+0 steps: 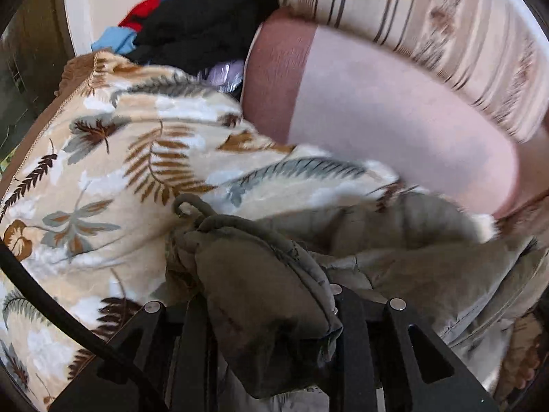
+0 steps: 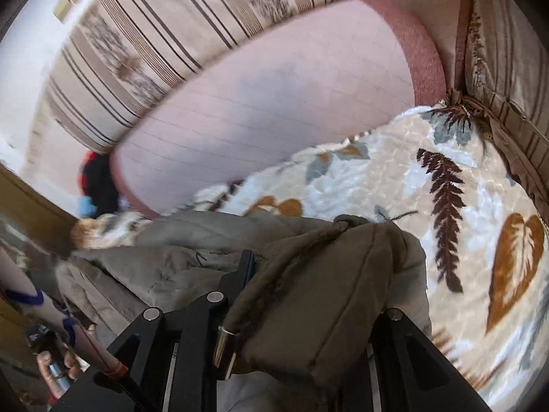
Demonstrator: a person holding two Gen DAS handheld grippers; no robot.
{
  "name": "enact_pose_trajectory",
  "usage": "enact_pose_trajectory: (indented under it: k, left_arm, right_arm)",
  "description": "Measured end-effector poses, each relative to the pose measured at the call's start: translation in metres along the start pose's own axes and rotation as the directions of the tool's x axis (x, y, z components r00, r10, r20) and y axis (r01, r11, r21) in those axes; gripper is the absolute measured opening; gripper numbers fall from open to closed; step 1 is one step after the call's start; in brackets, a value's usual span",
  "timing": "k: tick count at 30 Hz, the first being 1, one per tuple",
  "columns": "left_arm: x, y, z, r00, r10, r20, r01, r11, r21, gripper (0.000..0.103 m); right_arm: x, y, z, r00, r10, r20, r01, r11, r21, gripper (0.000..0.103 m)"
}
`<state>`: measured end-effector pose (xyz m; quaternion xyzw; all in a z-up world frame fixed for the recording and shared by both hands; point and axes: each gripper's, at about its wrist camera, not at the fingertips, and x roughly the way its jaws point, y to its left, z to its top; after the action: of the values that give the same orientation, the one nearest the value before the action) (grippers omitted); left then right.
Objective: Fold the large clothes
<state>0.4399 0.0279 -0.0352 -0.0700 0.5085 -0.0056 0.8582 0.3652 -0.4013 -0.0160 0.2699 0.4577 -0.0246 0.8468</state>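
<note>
A padded olive-grey jacket [image 1: 394,240] hangs bunched between both grippers above a leaf-patterned blanket [image 1: 113,158]. My left gripper [image 1: 267,309] is shut on a thick fold of the jacket with a drawstring loop [image 1: 187,206] poking up from it. In the right wrist view my right gripper [image 2: 305,295] is shut on another padded fold of the jacket [image 2: 329,292], and a cord with a metal tip [image 2: 224,350] hangs over the left finger. The fingertips are mostly hidden by fabric.
A pink mattress [image 1: 394,120] and striped cushions [image 1: 446,34] lie behind the blanket [image 2: 446,223]. A pile of black, red and blue clothes [image 1: 192,31] sits at the far left. The person's other hand and handle [image 2: 51,367] show at lower left of the right view.
</note>
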Motion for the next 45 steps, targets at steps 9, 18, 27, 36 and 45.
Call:
enact_pose_trajectory:
  k: [9,18,27,36,45]
  left_arm:
    - [-0.017,0.021,0.001,0.984,-0.176,0.028,0.179,0.977,-0.119,0.046]
    - [-0.092,0.008,-0.013,0.971,-0.164,0.171,0.173,0.984,-0.033,0.08]
    - [-0.037,-0.08,-0.034,0.991,-0.075,0.11,0.052,0.978,0.2,0.08]
    - [0.052,-0.096,-0.001,0.995,0.023,0.098,-0.045,0.974,0.222,0.092]
    - [0.081,-0.096,0.017,0.998,-0.003,0.069,-0.01,0.983,0.185,0.096]
  right_arm:
    - [0.006,-0.015,0.0,0.999,0.031,-0.01,-0.03,0.998,0.063,0.039]
    - [-0.071,0.025,-0.02,0.983,0.056,0.177,-0.041,0.995,-0.087,0.1]
    - [0.005,0.091,-0.073,0.988,-0.086,0.131,0.13,0.915,-0.383,0.097]
    - [0.087,0.075,-0.045,0.977,-0.173,0.128,0.208,0.91,-0.357,0.099]
    - [0.113,0.065,-0.027,0.983,-0.162,0.09,0.182,0.933,-0.311,0.103]
